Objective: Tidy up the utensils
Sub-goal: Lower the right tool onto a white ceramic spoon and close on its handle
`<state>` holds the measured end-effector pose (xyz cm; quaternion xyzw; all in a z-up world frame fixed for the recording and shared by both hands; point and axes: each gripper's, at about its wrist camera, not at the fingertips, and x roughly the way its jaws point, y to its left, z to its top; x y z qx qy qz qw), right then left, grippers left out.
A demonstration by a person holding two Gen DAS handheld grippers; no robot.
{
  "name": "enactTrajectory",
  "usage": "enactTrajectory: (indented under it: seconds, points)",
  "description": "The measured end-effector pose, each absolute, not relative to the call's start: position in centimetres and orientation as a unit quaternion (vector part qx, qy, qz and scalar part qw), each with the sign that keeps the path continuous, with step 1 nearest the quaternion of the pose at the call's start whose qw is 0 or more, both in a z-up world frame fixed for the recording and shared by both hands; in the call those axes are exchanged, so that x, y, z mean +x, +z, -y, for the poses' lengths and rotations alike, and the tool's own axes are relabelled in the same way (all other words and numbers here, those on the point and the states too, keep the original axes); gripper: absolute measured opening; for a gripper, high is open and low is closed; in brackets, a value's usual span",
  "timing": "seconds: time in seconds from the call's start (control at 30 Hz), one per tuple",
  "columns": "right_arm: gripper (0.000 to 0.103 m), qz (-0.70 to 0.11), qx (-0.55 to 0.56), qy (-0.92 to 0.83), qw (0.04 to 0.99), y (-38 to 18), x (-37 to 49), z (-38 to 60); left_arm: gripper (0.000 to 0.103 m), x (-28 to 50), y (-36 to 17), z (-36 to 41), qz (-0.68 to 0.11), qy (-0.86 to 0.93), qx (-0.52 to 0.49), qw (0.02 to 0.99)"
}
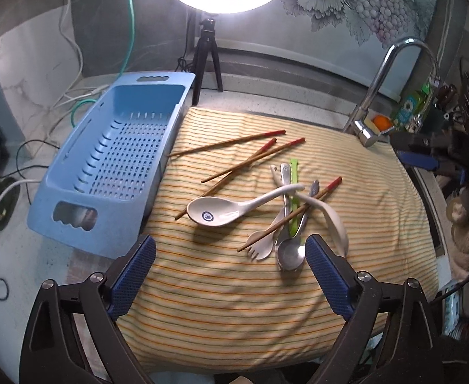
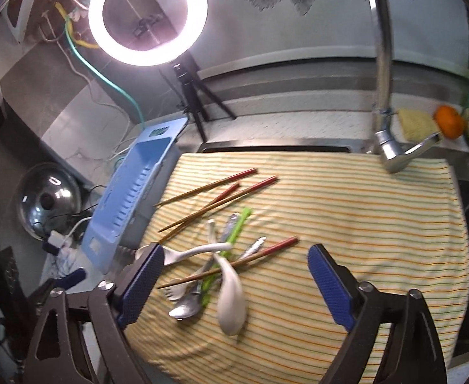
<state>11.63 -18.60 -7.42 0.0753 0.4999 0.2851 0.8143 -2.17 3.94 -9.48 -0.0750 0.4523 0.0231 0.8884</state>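
A pile of utensils lies on a yellow striped cloth (image 1: 218, 288): a white ceramic spoon with a blue mark (image 1: 215, 211), a second white ceramic spoon (image 2: 231, 300), a metal spoon (image 1: 290, 252), a pale spork (image 1: 261, 246), a green utensil (image 1: 294, 198) and several red-tipped chopsticks (image 1: 234, 142). An empty blue slotted basket (image 1: 119, 160) stands left of the cloth. My left gripper (image 1: 231, 251) hangs open above the cloth's near part, nothing between its blue pads. My right gripper (image 2: 236, 260) is open over the pile, above the second white spoon.
A ring light on a black tripod (image 1: 207, 60) stands behind the basket. A chrome faucet (image 1: 378, 86) rises at the right, with an orange (image 2: 448, 121) and a sponge (image 2: 416, 123) beside it. Cables (image 1: 26, 160) and a steel lid (image 2: 50, 198) lie to the left.
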Motion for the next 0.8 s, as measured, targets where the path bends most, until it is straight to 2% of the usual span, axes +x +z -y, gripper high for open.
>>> enactTrajectory:
  seconds: [0.2,0.27,0.4,0.47,0.57,0.8]
  points:
    - [0.072,-0.534,0.090,0.311,0.781,-9.3,12.2,14.6,0.080,0.4,-10.1,-5.3,-0.476,-0.022,-0.039,0.878]
    - [0.061,-0.557,0.104,0.312,0.763,-10.7,12.8,13.3,0.076,1.6,-10.7,-5.7,-0.484,-0.044,-0.034,0.873]
    - [0.049,-0.601,0.151,0.304,0.723,-13.7,13.9,11.8,0.069,4.2,-12.1,-6.4,-0.507,-0.075,-0.034,0.858]
    - [0.040,-0.618,0.169,0.300,0.707,-15.0,14.4,11.2,0.066,5.1,-12.7,-6.4,-0.515,-0.086,-0.027,0.852]
    - [0.037,-0.634,0.187,0.290,0.692,-16.5,14.7,10.6,0.060,6.4,-13.6,-6.6,-0.525,-0.106,-0.036,0.844]
    - [0.036,-0.648,0.188,0.288,0.680,-17.9,14.9,8.9,0.059,7.8,-15.5,-6.9,-0.548,-0.116,-0.031,0.828]
